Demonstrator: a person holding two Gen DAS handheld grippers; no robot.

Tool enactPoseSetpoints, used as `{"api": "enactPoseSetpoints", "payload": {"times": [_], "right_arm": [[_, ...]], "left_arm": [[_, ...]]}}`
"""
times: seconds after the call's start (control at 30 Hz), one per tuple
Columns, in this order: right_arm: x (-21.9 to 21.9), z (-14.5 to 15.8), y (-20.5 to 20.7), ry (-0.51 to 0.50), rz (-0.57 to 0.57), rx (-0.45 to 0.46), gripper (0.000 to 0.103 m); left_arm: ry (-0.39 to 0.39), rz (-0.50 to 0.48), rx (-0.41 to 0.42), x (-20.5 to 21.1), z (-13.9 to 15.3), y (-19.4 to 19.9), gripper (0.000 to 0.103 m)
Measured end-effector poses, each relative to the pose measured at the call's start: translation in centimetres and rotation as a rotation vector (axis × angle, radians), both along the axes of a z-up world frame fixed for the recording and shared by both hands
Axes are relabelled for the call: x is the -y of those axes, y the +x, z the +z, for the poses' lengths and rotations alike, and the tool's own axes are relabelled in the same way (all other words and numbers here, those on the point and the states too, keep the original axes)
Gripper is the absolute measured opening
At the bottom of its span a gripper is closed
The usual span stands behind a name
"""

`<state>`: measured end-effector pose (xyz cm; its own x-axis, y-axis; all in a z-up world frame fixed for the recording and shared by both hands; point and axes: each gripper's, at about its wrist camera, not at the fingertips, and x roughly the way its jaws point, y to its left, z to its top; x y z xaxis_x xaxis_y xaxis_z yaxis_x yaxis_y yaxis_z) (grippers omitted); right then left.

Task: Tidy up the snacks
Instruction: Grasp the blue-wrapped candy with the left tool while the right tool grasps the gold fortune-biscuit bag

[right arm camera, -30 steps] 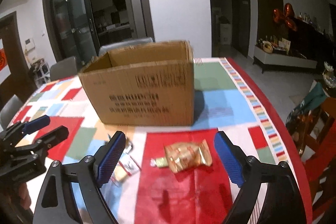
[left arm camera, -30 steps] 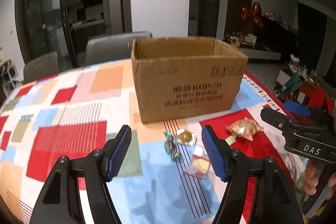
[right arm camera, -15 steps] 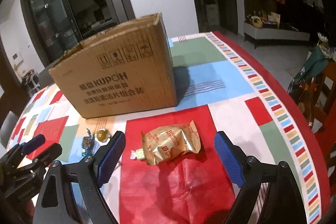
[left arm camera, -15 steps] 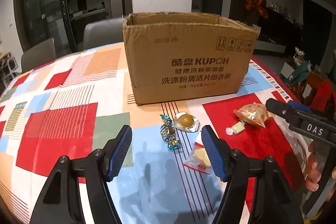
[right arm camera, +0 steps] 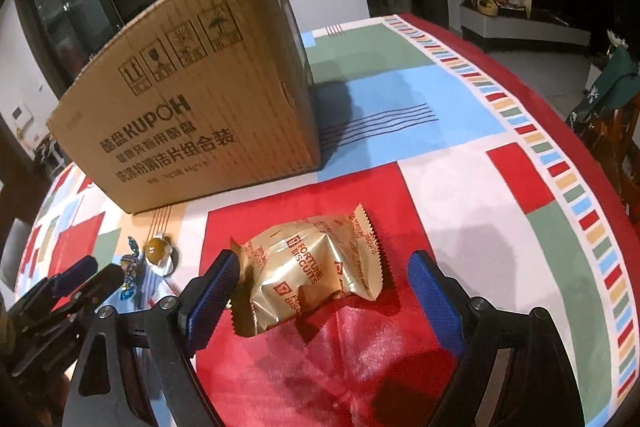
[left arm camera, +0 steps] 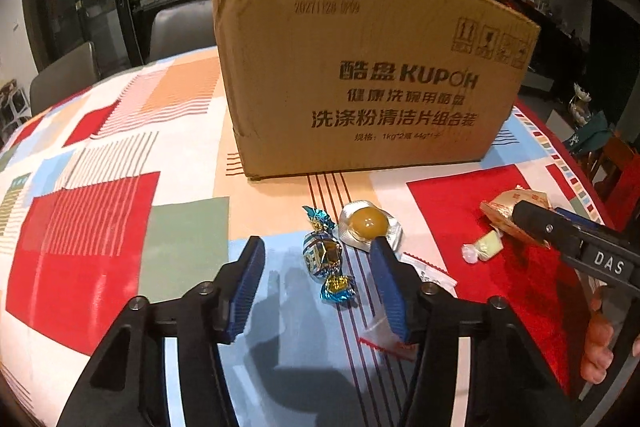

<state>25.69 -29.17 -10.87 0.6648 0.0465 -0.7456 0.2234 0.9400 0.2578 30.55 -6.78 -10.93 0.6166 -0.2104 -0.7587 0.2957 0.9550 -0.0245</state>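
Dim dining room, patchwork-cloth tabletop (left arm camera: 100,227), open cardboard box (left arm camera: 360,75) beyond as the likely destination. Left tongs (left arm camera: 318,269) spread, straddling blue-foil candy (left arm camera: 324,257); right tongs (right arm camera: 324,293) spread around gold biscuit packet (right arm camera: 316,271), nothing gripped, presumably lined up for pickup.

Home dining room: tablecloth (left arm camera: 100,211), chairs (left arm camera: 180,27).

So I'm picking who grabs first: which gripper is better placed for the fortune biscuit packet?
Right. The right gripper is open with the fortune biscuit packet between its fingers, while the left gripper straddles the blue-wrapped candy.
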Motion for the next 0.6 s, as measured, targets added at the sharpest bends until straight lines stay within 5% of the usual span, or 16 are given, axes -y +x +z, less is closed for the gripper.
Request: {"api": "enactPoseSetpoints", "payload": {"times": [0.2,0.37,0.43,0.6], "right_arm": [[-0.3,-0.3,0.5,0.013,0.014,-0.009,0.085],[-0.9,-0.7,0.6,0.008,0.042,-0.028,0.057],[-1.0,-0.6,0.6,-0.002,0.043,-0.029,0.054],[-1.2,-0.1,0.0,-0.017,0.039,-0.015,0.050]], "left_arm": [[-0.025,0.004,-0.034,-0.1,-0.8,1.0,0.042],[-0.032,-0.001,-0.060,0.0,-1.3,1.4,0.028],[-0.044,-0.002,-0.069,-0.1,-1.5,1.4,0.021],[-0.055,-0.012,-0.070,-0.2,-1.2,1.1,0.021]]}}
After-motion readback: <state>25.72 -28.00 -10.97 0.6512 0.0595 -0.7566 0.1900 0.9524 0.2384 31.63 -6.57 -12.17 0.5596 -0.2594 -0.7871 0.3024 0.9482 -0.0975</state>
